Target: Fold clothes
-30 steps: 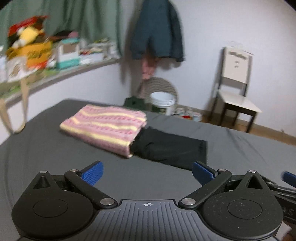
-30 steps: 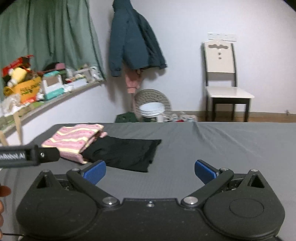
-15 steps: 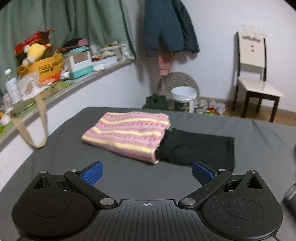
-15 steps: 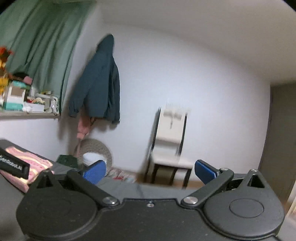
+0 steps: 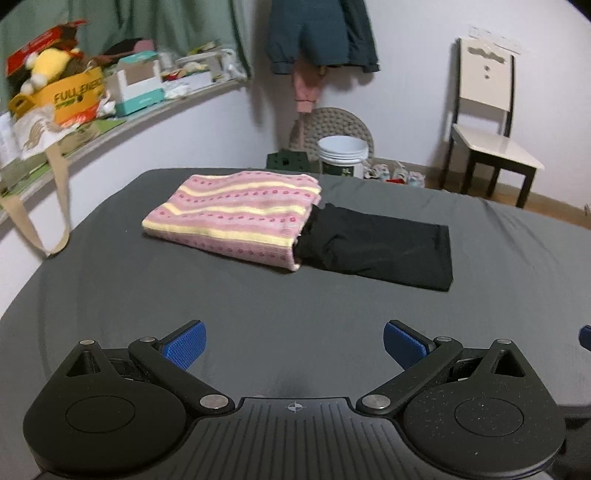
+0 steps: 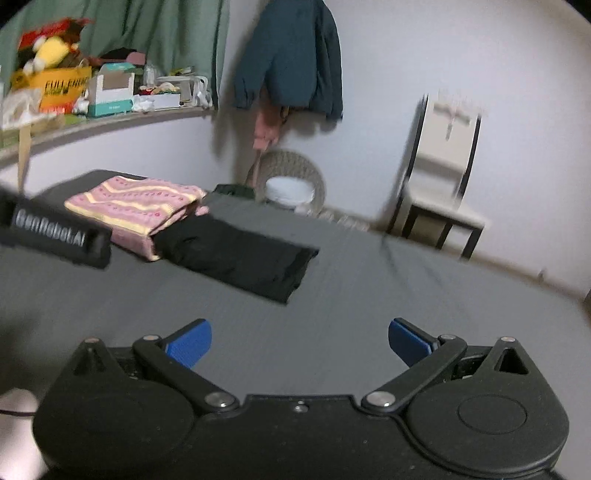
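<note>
A folded pink garment with yellow stripes (image 5: 236,218) (image 6: 136,206) lies on the grey bed sheet (image 5: 258,314), its right edge overlapping a folded black garment (image 5: 380,247) (image 6: 236,254). My left gripper (image 5: 293,345) hovers open over the near part of the bed, well short of both garments, with nothing between its blue pads. My right gripper (image 6: 299,341) is open too and holds nothing, a little in front of the black garment. The left gripper's body (image 6: 55,236) shows at the left edge of the right wrist view.
A cluttered shelf (image 5: 92,96) with boxes and a yellow plush toy runs along the left wall. A dark coat (image 5: 321,33) hangs on the far wall. A white bucket (image 5: 341,155) and a white chair (image 5: 487,122) stand on the floor beyond the bed.
The right wrist view has swung back down from the wall to the bed. The left gripper has drifted slightly closer to the garments. Both grippers stay open.
</note>
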`<act>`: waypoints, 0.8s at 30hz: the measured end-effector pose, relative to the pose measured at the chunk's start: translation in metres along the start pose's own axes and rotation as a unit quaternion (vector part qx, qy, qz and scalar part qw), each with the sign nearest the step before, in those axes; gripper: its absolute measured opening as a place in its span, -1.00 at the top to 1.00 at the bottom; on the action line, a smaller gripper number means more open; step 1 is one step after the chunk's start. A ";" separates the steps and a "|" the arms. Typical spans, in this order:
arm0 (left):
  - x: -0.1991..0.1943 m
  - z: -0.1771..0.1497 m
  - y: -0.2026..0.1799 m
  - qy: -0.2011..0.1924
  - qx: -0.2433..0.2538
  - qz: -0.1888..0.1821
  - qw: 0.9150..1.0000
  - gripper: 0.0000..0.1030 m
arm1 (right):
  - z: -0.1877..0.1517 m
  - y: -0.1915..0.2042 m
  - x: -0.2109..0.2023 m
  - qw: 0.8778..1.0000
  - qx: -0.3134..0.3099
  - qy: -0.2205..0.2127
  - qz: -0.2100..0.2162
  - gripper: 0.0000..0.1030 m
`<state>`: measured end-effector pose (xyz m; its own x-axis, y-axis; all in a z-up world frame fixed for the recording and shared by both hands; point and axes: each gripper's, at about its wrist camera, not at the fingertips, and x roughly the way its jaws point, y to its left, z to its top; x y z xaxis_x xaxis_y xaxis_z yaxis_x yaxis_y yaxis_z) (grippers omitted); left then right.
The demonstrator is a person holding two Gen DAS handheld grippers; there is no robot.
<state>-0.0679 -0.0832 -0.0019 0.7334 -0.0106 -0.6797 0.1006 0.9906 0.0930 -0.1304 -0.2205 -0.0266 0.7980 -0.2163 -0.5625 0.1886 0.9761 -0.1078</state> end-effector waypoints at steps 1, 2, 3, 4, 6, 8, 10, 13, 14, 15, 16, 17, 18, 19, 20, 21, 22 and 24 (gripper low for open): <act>0.000 -0.001 -0.002 0.001 0.003 -0.002 1.000 -0.99 | 0.000 -0.003 0.001 1.000 0.008 0.012 0.009 -1.00; 0.000 -0.001 -0.003 0.003 0.005 -0.005 1.000 -0.99 | 0.000 -0.006 0.002 0.999 0.015 0.024 0.018 -1.00; 0.000 -0.001 -0.003 0.005 0.005 -0.007 1.000 -0.99 | 0.000 -0.007 0.003 0.999 0.013 0.031 0.017 -1.00; 0.001 -0.001 -0.004 0.008 0.004 -0.007 1.000 -0.99 | -0.001 -0.008 0.004 0.999 0.011 0.038 0.015 -1.00; 0.001 -0.001 -0.004 0.013 0.000 -0.009 1.000 -0.99 | -0.002 -0.009 0.004 0.999 0.011 0.047 0.012 -1.00; 0.001 -0.002 -0.003 0.016 -0.002 -0.013 1.000 -0.99 | -0.001 -0.011 0.004 0.998 0.019 0.056 0.019 -1.00; 0.001 -0.003 -0.004 0.017 0.000 -0.013 1.000 -0.99 | -0.001 -0.014 0.006 0.998 0.022 0.060 0.022 -1.00; 0.001 -0.003 -0.007 0.015 0.002 -0.012 1.000 -0.99 | -0.001 -0.017 0.007 0.997 0.027 0.067 0.027 -1.00; 0.000 -0.004 -0.007 0.015 0.002 -0.012 1.000 -0.99 | -0.001 -0.017 0.008 0.997 0.025 0.067 0.025 -1.00; 0.001 -0.004 -0.007 0.016 0.002 -0.012 1.000 -0.99 | -0.001 -0.018 0.008 0.997 0.026 0.069 0.025 -1.00; 0.001 -0.003 -0.008 0.017 0.001 -0.012 1.000 -0.99 | -0.002 -0.018 0.008 0.997 0.028 0.072 0.025 -1.00; 0.002 -0.004 -0.008 0.019 0.001 -0.013 1.000 -0.99 | -0.002 -0.019 0.009 0.997 0.029 0.074 0.025 -1.00; 0.003 -0.004 -0.008 0.021 0.000 -0.014 1.000 -0.99 | -0.002 -0.020 0.009 0.996 0.031 0.076 0.025 -1.00; 0.003 -0.004 -0.008 0.023 -0.001 -0.015 1.000 -0.99 | -0.002 -0.021 0.009 0.996 0.033 0.077 0.026 -1.00; 0.004 -0.005 -0.008 0.025 -0.001 -0.016 1.000 -0.99 | -0.002 -0.022 0.010 0.996 0.035 0.079 0.026 -1.00; 0.004 -0.005 -0.008 0.026 -0.001 -0.016 1.000 -0.99 | -0.001 -0.022 0.010 0.996 0.037 0.081 0.026 -1.00; 0.005 -0.005 -0.008 0.027 -0.001 -0.015 1.000 -0.99 | -0.001 -0.023 0.011 0.995 0.040 0.083 0.026 -1.00; 0.005 -0.005 -0.009 0.029 0.001 -0.015 0.999 -0.99 | -0.001 -0.024 0.012 0.995 0.042 0.086 0.024 -1.00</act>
<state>-0.0687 -0.0914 -0.0103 0.6902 -0.0320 -0.7229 0.1228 0.9897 0.0734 -0.1262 -0.2466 -0.0313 0.6994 -0.1551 -0.6977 0.2047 0.9787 -0.0124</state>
